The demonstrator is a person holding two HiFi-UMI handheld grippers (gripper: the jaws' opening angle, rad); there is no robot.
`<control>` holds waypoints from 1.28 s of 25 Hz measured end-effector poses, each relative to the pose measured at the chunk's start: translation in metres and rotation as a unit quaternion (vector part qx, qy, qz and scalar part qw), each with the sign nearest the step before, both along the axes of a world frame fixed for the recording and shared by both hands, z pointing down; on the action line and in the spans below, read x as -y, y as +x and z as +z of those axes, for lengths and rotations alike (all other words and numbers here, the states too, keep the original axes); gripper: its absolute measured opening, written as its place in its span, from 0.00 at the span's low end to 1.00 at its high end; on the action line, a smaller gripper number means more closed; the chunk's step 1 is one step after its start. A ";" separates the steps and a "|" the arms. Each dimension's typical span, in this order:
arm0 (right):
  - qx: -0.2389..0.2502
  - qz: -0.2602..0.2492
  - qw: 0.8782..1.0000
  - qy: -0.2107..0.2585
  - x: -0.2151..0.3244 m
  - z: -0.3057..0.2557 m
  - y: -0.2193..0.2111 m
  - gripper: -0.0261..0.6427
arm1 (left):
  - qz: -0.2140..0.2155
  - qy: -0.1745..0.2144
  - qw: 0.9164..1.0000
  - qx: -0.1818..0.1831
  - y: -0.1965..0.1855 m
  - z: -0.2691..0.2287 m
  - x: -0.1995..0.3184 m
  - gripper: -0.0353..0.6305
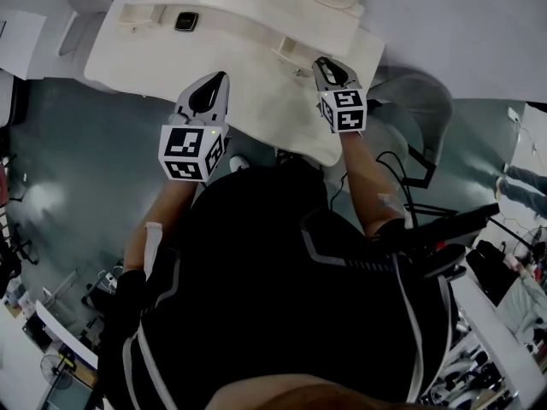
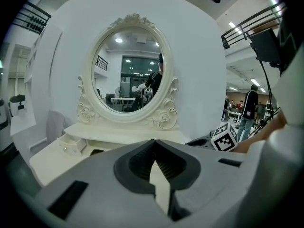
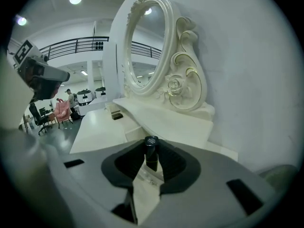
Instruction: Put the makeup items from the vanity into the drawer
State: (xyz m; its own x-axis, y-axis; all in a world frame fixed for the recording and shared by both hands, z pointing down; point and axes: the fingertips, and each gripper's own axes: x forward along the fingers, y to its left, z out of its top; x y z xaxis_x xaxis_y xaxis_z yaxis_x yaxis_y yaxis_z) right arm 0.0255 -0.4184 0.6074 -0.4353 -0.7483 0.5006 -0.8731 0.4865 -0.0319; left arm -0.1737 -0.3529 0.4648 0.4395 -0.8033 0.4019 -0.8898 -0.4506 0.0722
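Black-capped makeup tube (image 3: 151, 152) sits clamped in the jaws of the right gripper (image 1: 327, 67). The ribbed pads press on it from both sides. Its cap points out along the jaws and a clearer lower part lies back between them.

Handling, as a judgement:
- Small and light.
- Stiff plastic, smooth and round, so it could twist or slide if the squeeze slackens.
- Best hold is across the body just under the cap, which is roughly where the pads sit.
- Not likely to break, but the cap could pop off if knocked against a drawer edge.

Position: the tube is off the counter (image 1: 137, 58), held over its right end, close beside the carved foot of the mirror (image 2: 128, 70). The raised shelf under the mirror lies just ahead of the jaws.

Left gripper (image 2: 155, 146): jaws together at the tips, nothing between them, only counter showing through the slit below. It hangs over the front edge of the counter, well apart from the tube.

A dark flat compact (image 1: 185, 21) lies on the counter towards the left end, not yet picked up. Just beside it is a small drawer (image 2: 71, 144) with knobs, which looks pulled out. Whether this is the drawer meant for the tube, I cannot tell. If it is, the tube has to cross most of the counter to reach it.
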 end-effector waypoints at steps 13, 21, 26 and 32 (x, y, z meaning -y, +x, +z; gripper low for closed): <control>-0.007 0.006 1.000 -0.018 -0.001 0.018 0.002 0.18 | -0.005 -0.002 1.000 0.003 -0.005 0.000 -0.006 0.06; -0.002 0.009 1.000 -0.014 0.001 0.019 0.004 0.18 | -0.006 -0.004 1.000 0.006 -0.005 0.000 -0.006 0.06; -0.004 0.005 1.000 -0.013 -0.001 0.019 0.003 0.18 | -0.007 -0.004 1.000 0.007 -0.007 0.001 -0.006 0.06; -0.013 0.001 1.000 -0.015 -0.003 0.017 0.005 0.21 | -0.003 0.000 1.000 0.006 -0.006 -0.003 -0.005 0.06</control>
